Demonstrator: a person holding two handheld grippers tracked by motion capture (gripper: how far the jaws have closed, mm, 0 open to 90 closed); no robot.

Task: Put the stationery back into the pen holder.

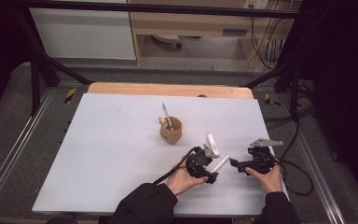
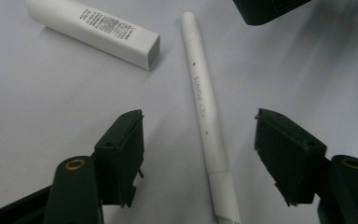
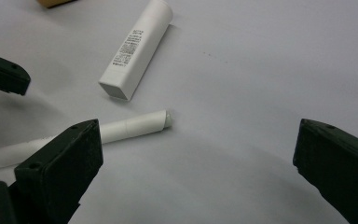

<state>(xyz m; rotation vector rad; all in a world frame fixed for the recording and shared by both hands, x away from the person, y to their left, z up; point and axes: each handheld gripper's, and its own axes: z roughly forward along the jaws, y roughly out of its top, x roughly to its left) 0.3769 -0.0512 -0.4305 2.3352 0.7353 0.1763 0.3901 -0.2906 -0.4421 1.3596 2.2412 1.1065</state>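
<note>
Slim white matte plastic pen (image 2: pixel 208 121), printed lettering along barrel, lying flat on pale grey smooth table sheet (image 1: pixel 112 140) between spread jaws of left gripper (image 2: pixel 199 154), pads clear of it; right gripper (image 3: pixel 196 163) wide open, nothing between jaws, pen tip just beyond one jaw; white squared tube with printed label (image 3: pixel 137 46) beside pen; tan round cup holding grey pen (image 1: pixel 171 129) farther off; wooden table edge (image 1: pixel 168 88) beyond.

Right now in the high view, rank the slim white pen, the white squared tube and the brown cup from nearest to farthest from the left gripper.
1. Slim white pen: lying between the left gripper's open jaws.
2. White squared tube: just beyond, flat on the white table.
3. Brown cup: farthest, toward the table's middle.
</note>
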